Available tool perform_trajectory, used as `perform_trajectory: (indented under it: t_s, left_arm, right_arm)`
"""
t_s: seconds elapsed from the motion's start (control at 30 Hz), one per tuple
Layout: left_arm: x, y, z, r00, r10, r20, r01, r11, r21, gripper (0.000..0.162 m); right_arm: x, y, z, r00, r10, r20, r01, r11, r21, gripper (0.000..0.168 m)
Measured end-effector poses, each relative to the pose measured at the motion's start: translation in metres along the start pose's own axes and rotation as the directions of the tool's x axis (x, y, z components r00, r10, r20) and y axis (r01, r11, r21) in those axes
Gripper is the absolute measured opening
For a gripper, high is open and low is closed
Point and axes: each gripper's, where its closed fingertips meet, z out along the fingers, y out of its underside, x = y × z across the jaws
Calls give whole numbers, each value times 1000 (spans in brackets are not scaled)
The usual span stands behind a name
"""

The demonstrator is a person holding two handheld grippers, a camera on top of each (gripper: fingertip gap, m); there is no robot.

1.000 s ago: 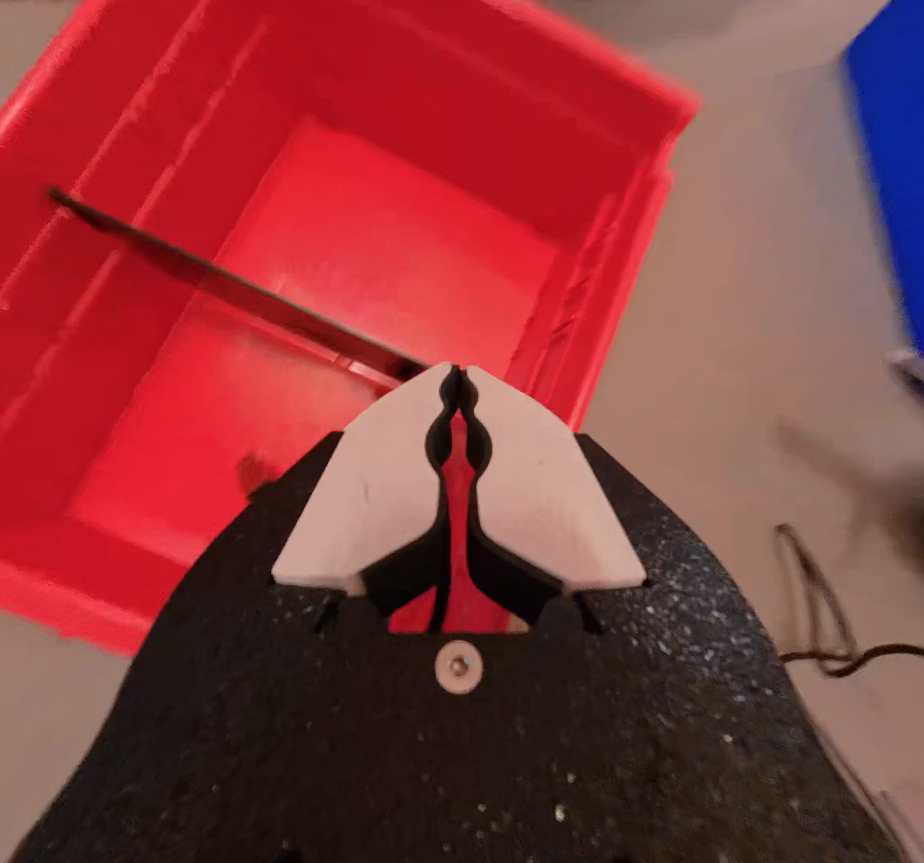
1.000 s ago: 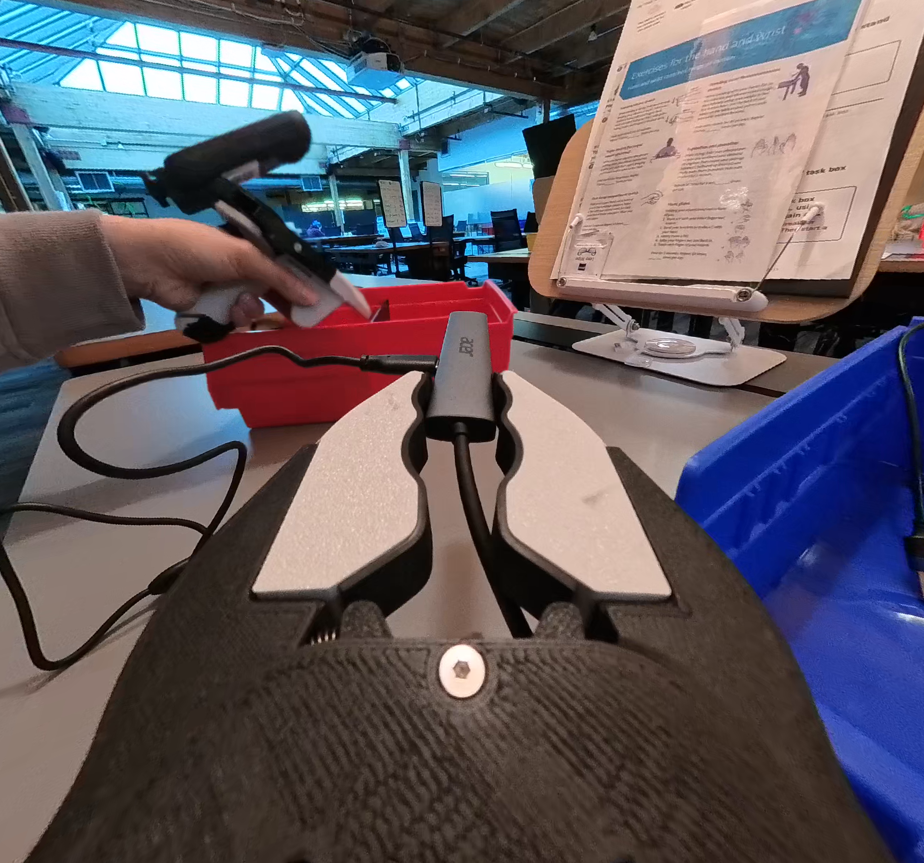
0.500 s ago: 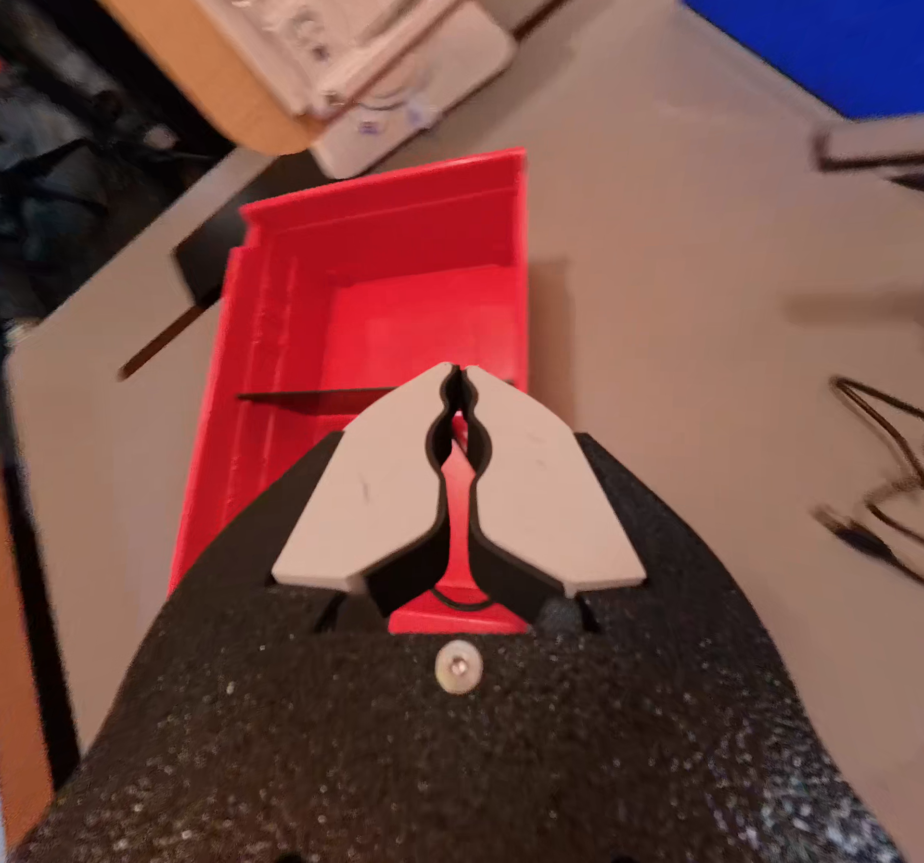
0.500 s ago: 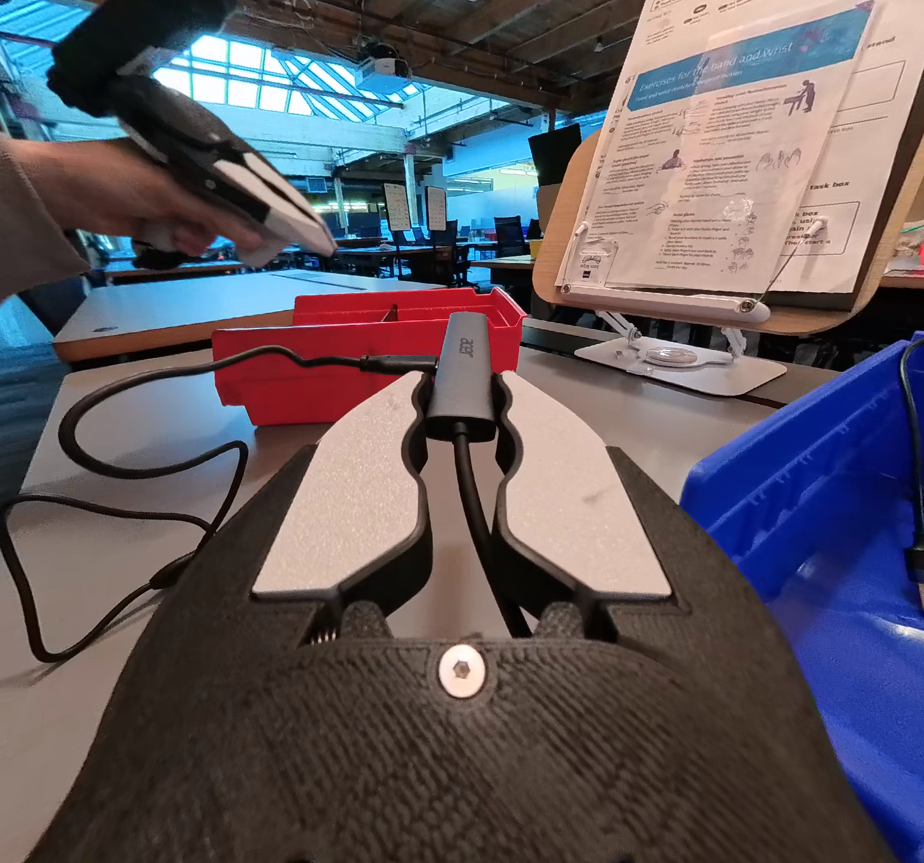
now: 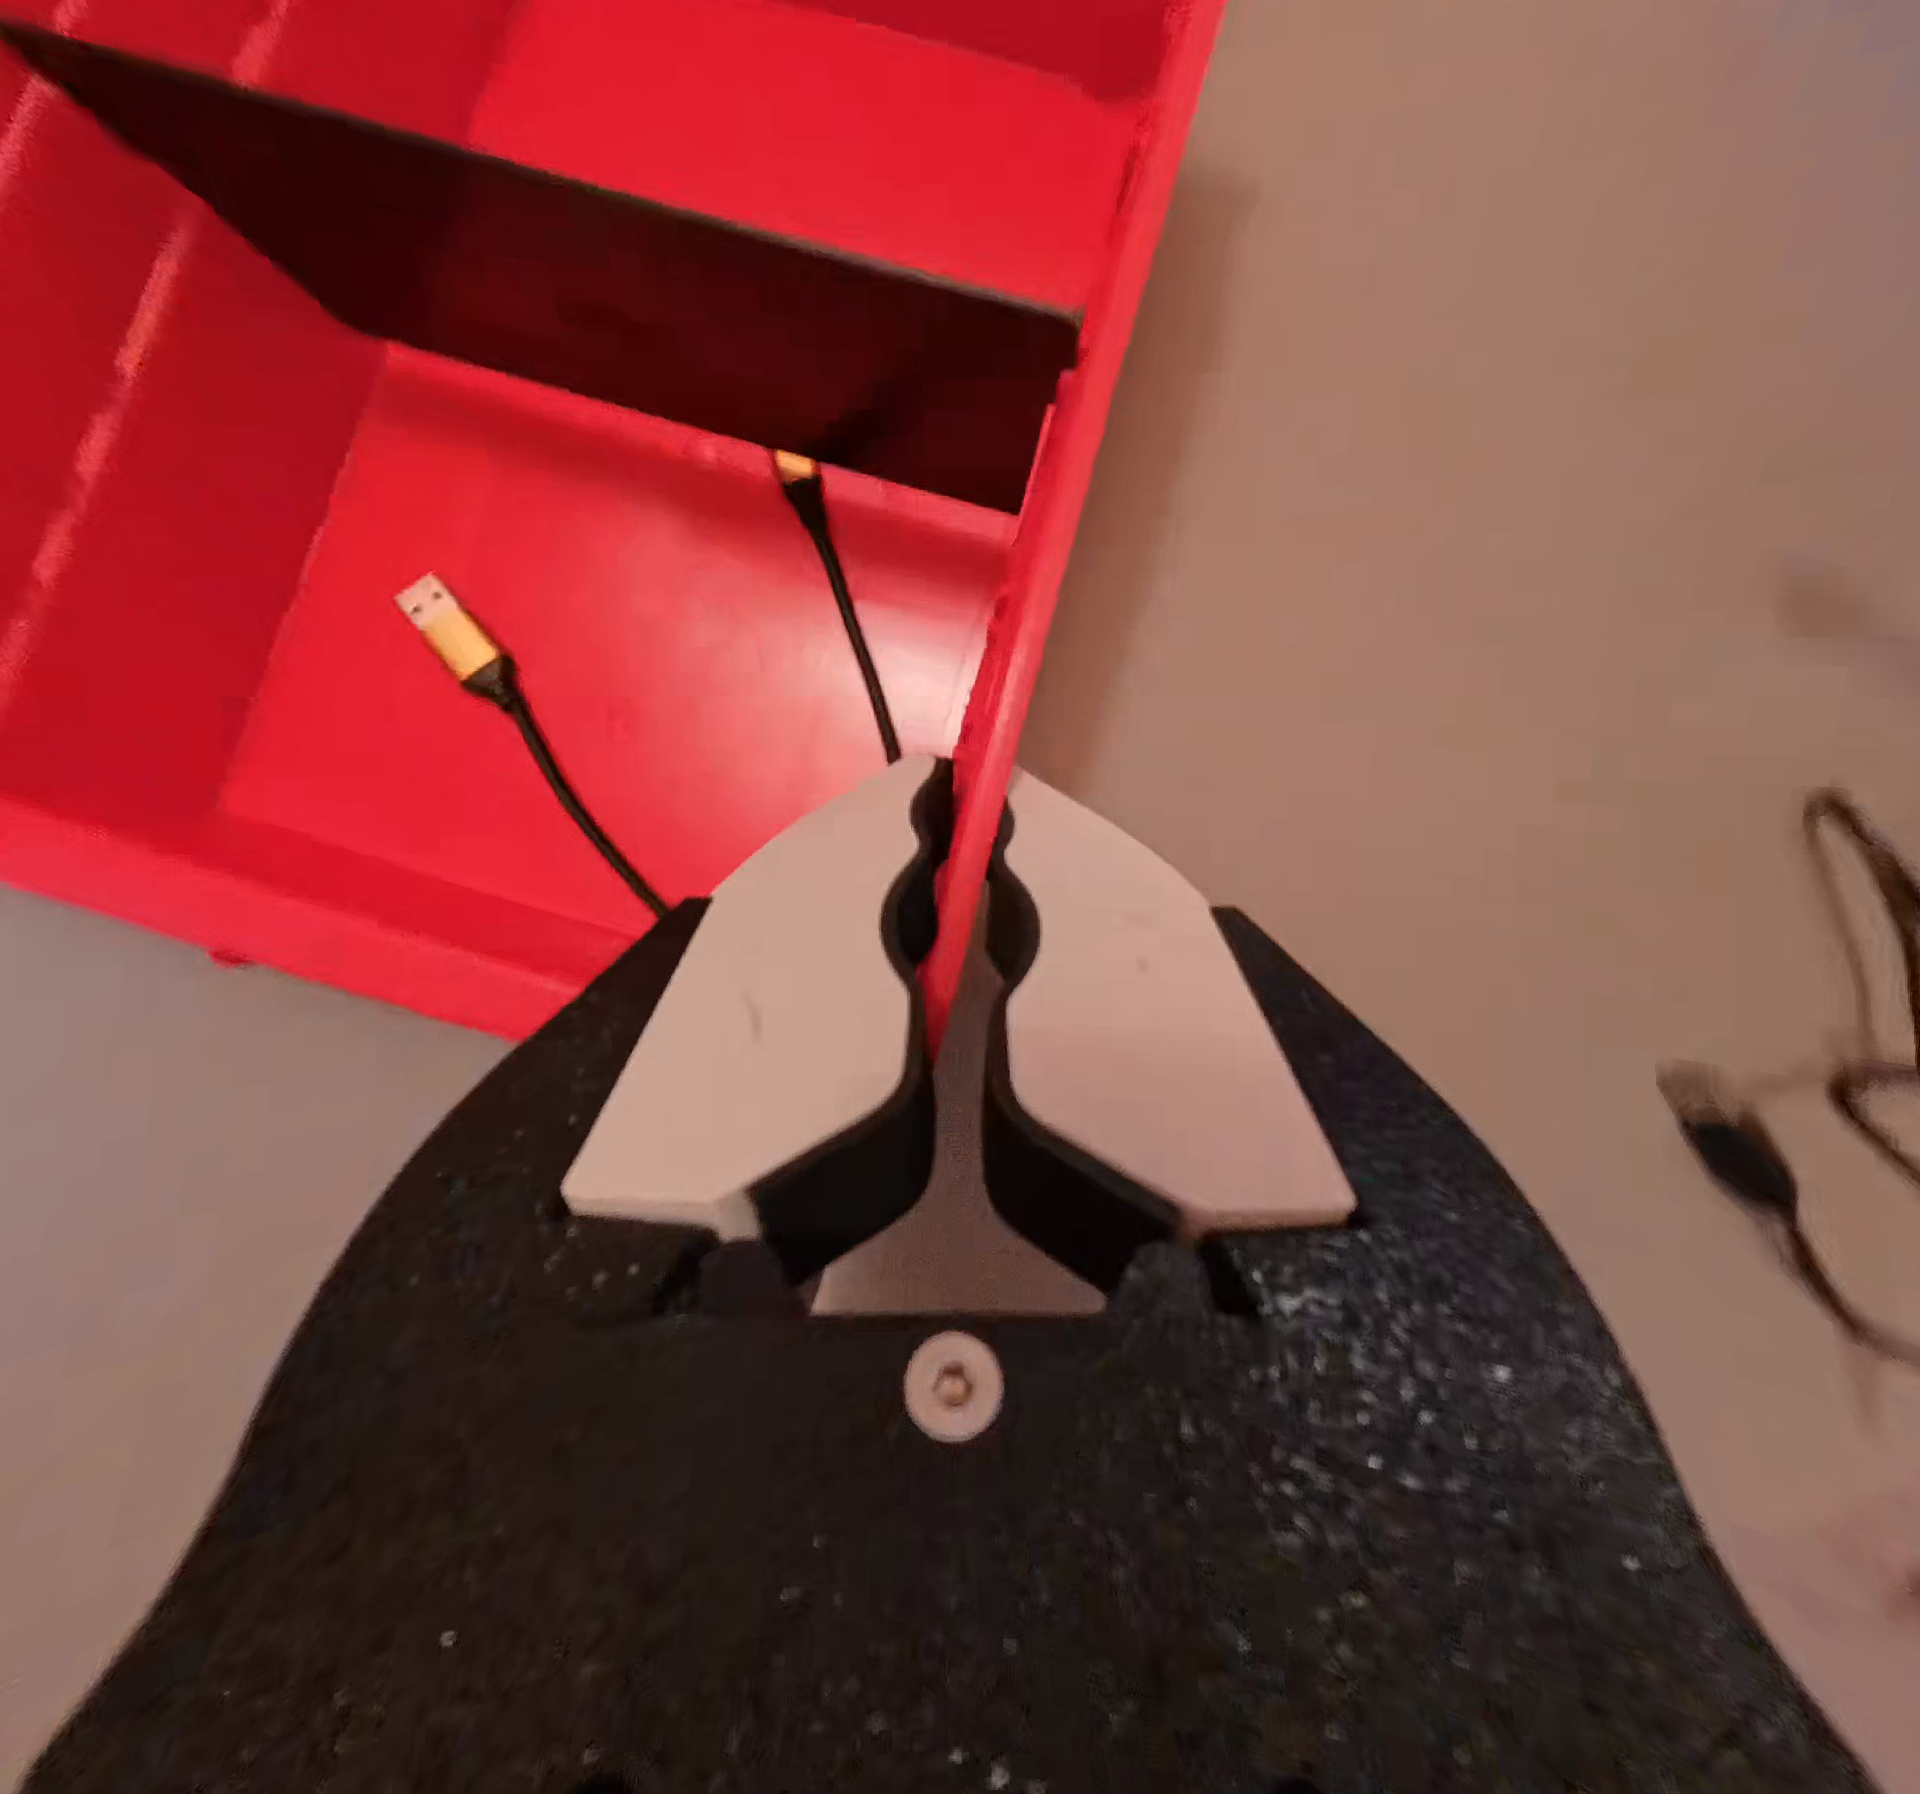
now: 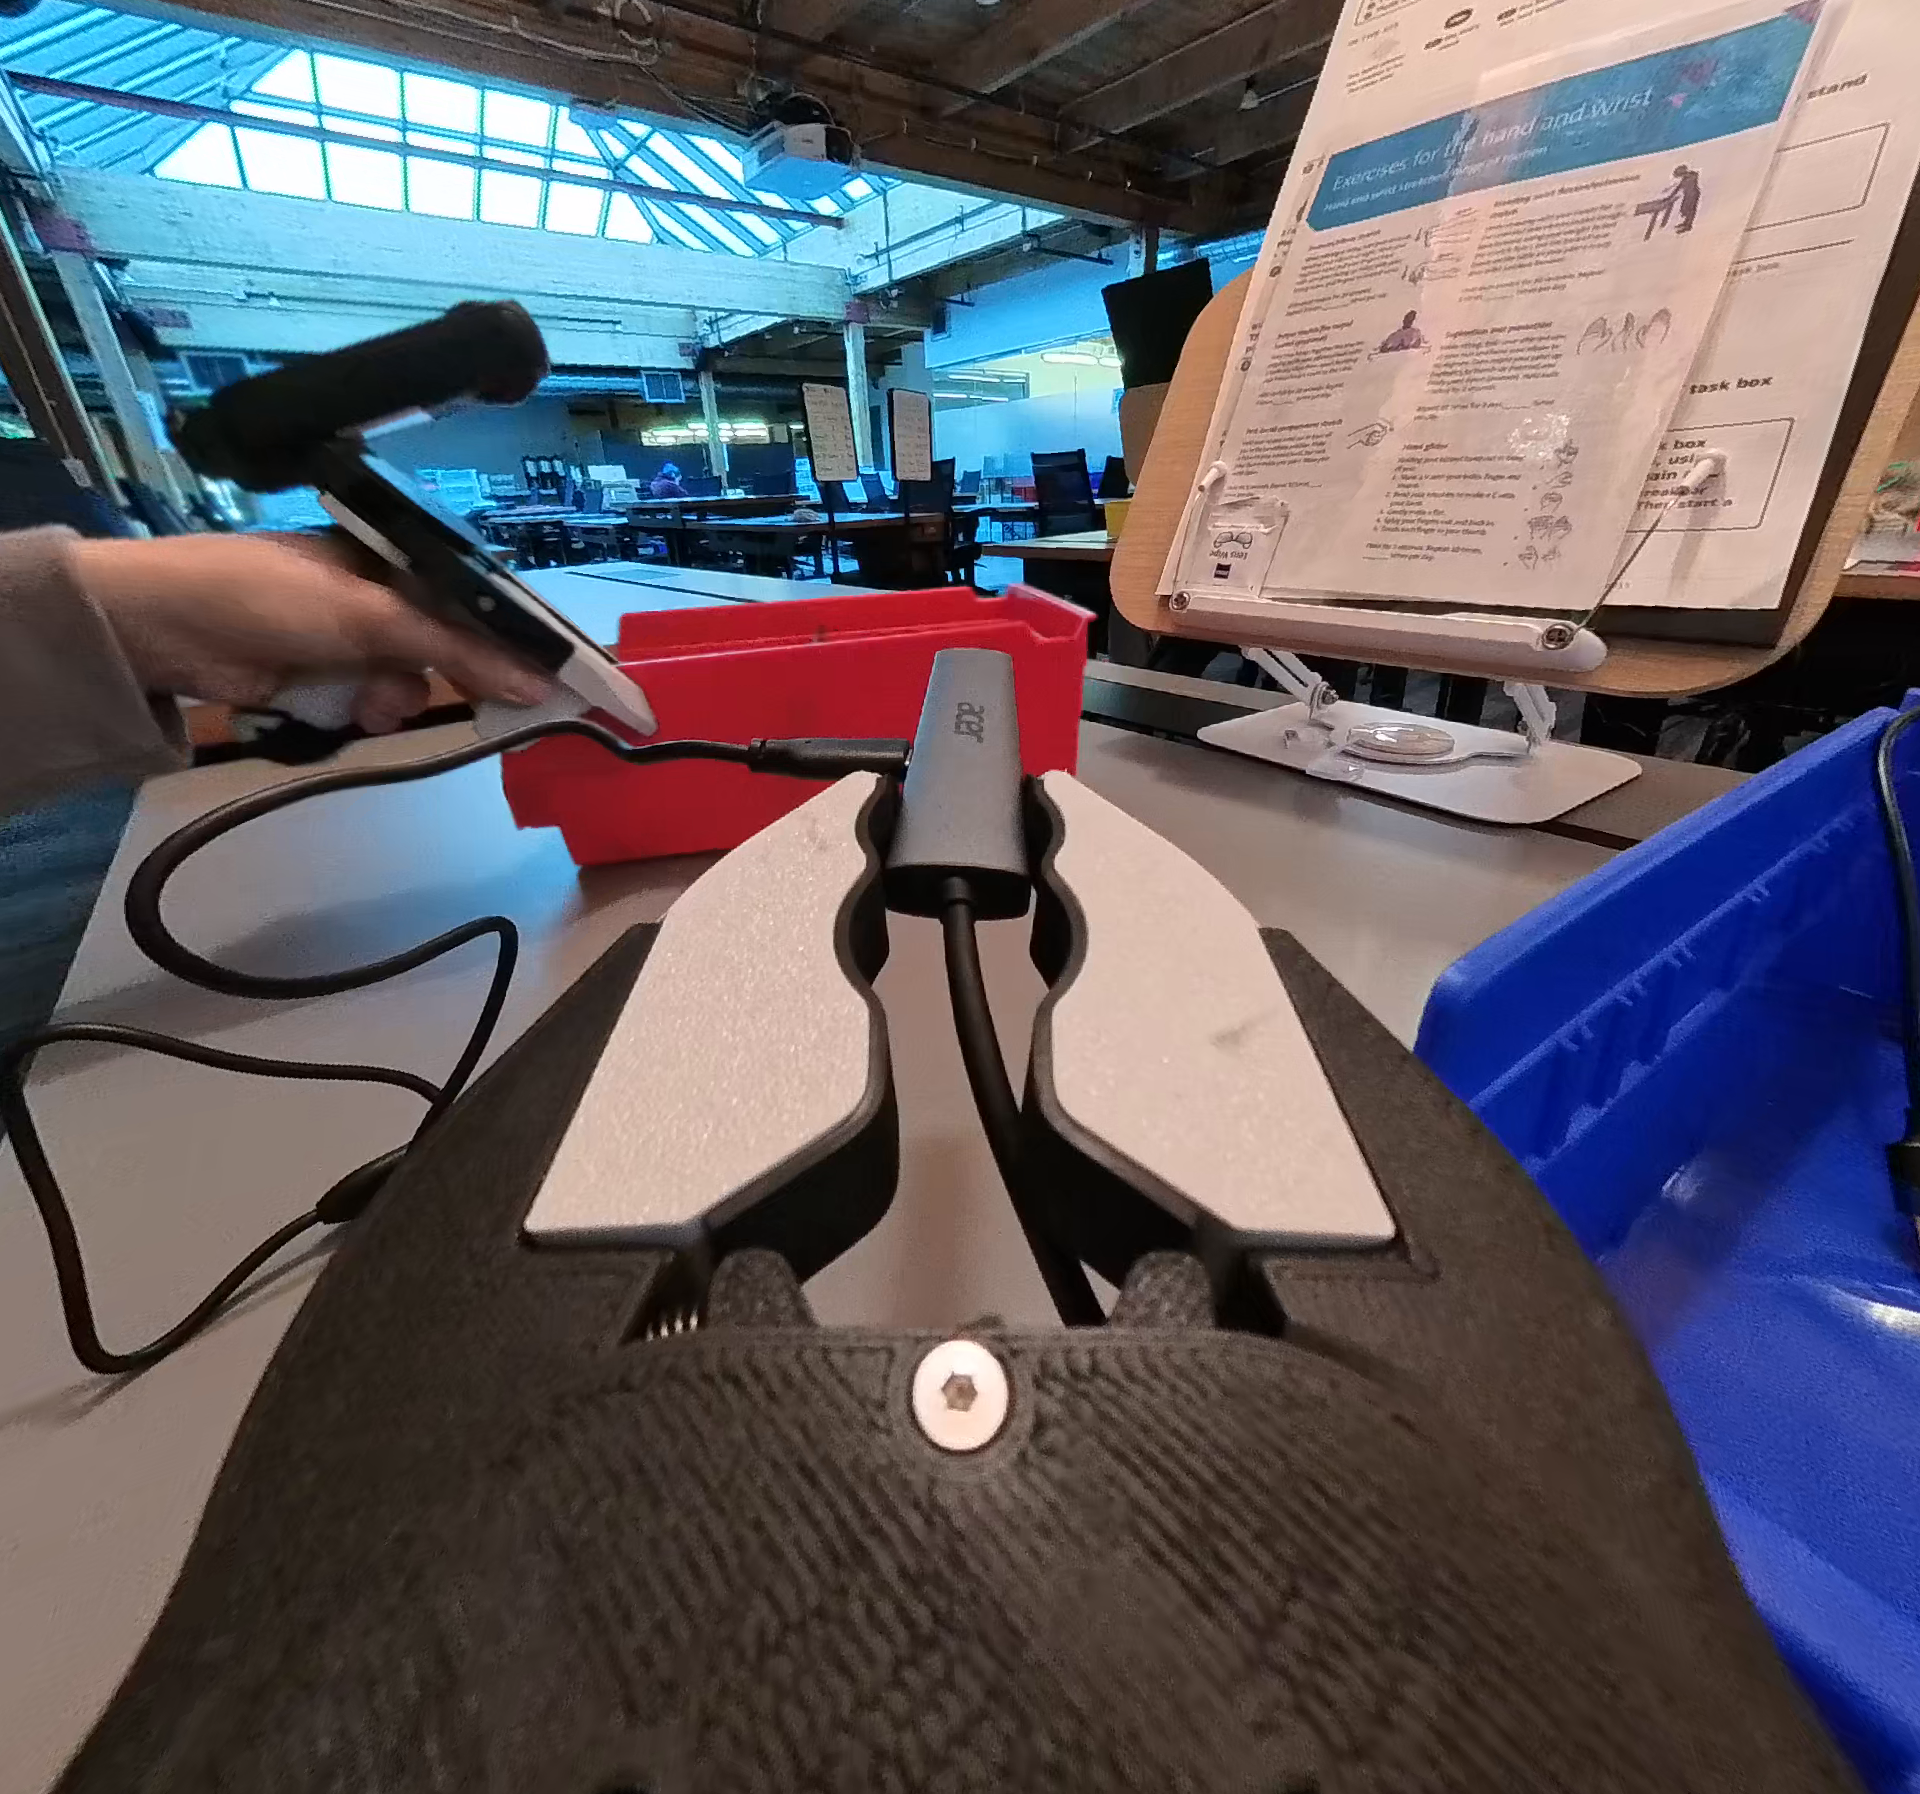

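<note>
A: Where is the hub (image 6: pixel 961 705)?

B: At the centre of the right wrist view, clamped upright between the right gripper's (image 6: pixel 956 794) fingers, which are pressed against its two sides. Its own lead runs back down between the jaws.

A: Is anything plugged into it?

B: Yes, a black cable (image 6: pixel 312 965) goes into its left side. From there it loops across the table (image 6: pixel 1299 871) toward the lower left of the frame.

A: And the left gripper (image 5: pixel 966 778)?

B: It hangs over the near right wall of the red bin (image 5: pixel 1101 456), at the middle of its own view. Its jaws are only a slit apart. A gold-tipped cable (image 5: pixel 457 643) lies in the bin's near compartment, in front of a black divider (image 5: pixel 623 310). One strand of that cable runs right up to the fingertips. The strand is hidden at the tips, so I can't tell whether they pinch it or just hover over it.

A: Does the right view help?

B: Not much. At left of frame a hand (image 6: pixel 260 632) holds that gripper with its tip at the bin's near corner, just above the plugged-in cable. It's blurred.

A: What else is around?

B: There's a blue bin (image 6: pixel 1662 1069) at the lower right and a document stand (image 6: pixel 1455 622) at the upper right. In the left view another dark cable (image 5: pixel 1745 1162) lies loose on the table at the right edge.
</note>
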Motion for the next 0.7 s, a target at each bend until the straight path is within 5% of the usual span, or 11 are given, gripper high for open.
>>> perform_trajectory:
  t_s: [0.03, 0.1, 0.2, 0.47, 0.53, 0.63, 0.7]
  left_arm:
    - [-4, -4, 2, 997, -69, 35, 68, 997, 35, 4]
    - [-14, -10, 6, 978, -169, 125, 161, 984, 75, 4]
    - [-19, -16, 13, 973, -71, 221, 64, 997, 38, 4]
    - [-38, -53, 47, 967, -74, 245, 70, 997, 23, 8]
    - [-29, -66, 38, 986, -38, 163, 30, 998, 50, 25]
    - [-26, -108, -3, 998, -14, 64, -2, 970, 242, 26]
    - [-46, -120, -23, 996, 28, 90, -50, 967, 249, 26]
  right_arm:
    - [0, 0, 0, 1000, 0, 0, 0, 1000, 2, 24]
    - [0, 0, 0, 1000, -1, 1, 1, 1000, 3, 24]
    - [-1, 0, 0, 1000, -2, 3, 2, 1000, 0, 24]
    - [0, 0, 0, 1000, 5, 2, -5, 1000, 2, 24]
    - [1, -1, -1, 1000, 9, 2, -9, 1000, 9, 24]
    - [2, -2, -1, 1000, 22, 6, -22, 1000, 13, 24]
    - [3, -2, -1, 999, 33, 5, -33, 999, 14, 24]
